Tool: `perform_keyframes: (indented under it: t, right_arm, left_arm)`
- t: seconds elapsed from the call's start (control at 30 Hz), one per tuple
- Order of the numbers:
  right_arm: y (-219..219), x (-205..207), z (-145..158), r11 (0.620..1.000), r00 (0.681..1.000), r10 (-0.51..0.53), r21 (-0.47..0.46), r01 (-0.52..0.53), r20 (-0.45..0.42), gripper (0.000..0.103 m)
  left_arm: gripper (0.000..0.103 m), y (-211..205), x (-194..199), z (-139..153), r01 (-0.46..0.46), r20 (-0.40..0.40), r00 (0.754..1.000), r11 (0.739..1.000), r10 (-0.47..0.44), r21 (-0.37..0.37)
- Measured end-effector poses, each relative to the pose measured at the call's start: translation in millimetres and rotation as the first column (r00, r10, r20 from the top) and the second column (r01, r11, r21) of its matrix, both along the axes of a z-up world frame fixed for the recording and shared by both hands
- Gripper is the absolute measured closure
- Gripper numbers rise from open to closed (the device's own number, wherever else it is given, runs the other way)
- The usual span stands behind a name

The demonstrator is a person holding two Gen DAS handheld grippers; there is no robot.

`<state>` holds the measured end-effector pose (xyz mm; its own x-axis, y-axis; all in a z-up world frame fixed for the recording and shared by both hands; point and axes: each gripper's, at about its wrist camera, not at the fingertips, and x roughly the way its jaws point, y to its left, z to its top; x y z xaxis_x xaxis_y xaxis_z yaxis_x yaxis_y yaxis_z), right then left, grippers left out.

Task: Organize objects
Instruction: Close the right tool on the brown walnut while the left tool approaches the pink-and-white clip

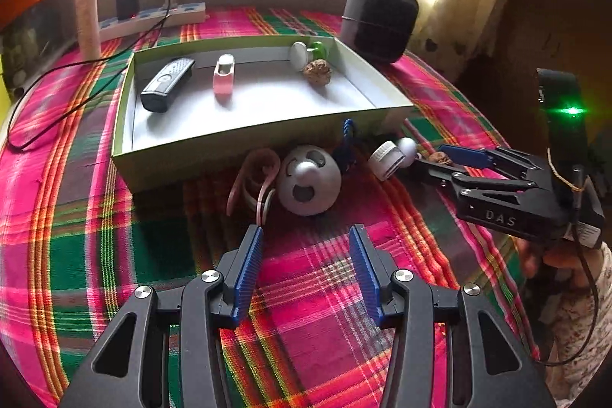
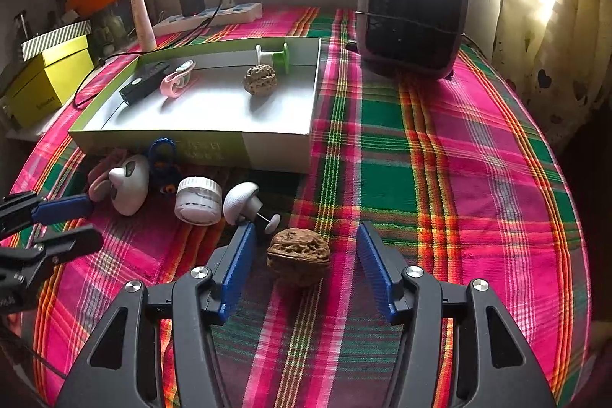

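A shallow green-rimmed box lies on the plaid cloth. It holds a black remote, a pink clip, a green-and-white spool and a walnut. In front of the box lie pink bands, a grey face-shaped ball, a blue crochet piece, a white jar and a white mushroom-shaped knob. A second walnut sits on the cloth between the fingers of my open right gripper. My left gripper is open and empty, just short of the ball.
A dark fan heater stands behind the box on the right. A power strip with a charger and a cream tube stand at the back left. Yellow boxes sit off the left edge.
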<state>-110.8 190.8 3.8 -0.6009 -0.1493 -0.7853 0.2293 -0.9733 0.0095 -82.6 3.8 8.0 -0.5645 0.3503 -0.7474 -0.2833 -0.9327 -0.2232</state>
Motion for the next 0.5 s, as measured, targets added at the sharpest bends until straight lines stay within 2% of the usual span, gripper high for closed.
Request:
perform_keyframes:
  t: [0.13,0.3,0.37,0.5]
  right_arm:
    - [0.9,1.7,0.3,1.0,1.0,-0.005,0.006,0.005,-0.002,0.05]
    - [0.8,1.6,0.6,1.0,1.0,-0.005,0.009,0.005,-0.004,0.054]
    - [0.6,1.9,0.8,1.0,1.0,0.001,0.011,0.0,-0.006,0.058]
    - [-0.2,2.6,0.8,1.0,1.0,0.003,0.011,-0.003,-0.007,0.061]
  left_arm:
    - [0.058,-8.3,0.0,6.9,-0.051,-0.042,0.998,0.998,0.049,-0.03]
    - [0.058,-17.3,-11.2,5.4,-0.085,-0.051,0.995,0.994,0.081,-0.068]
    - [0.058,-17.5,-17.3,3.0,-0.077,-0.048,0.996,0.993,0.073,-0.087]
    - [0.058,-19.1,-29.3,-4.5,-0.086,-0.015,0.996,0.99,0.085,-0.109]
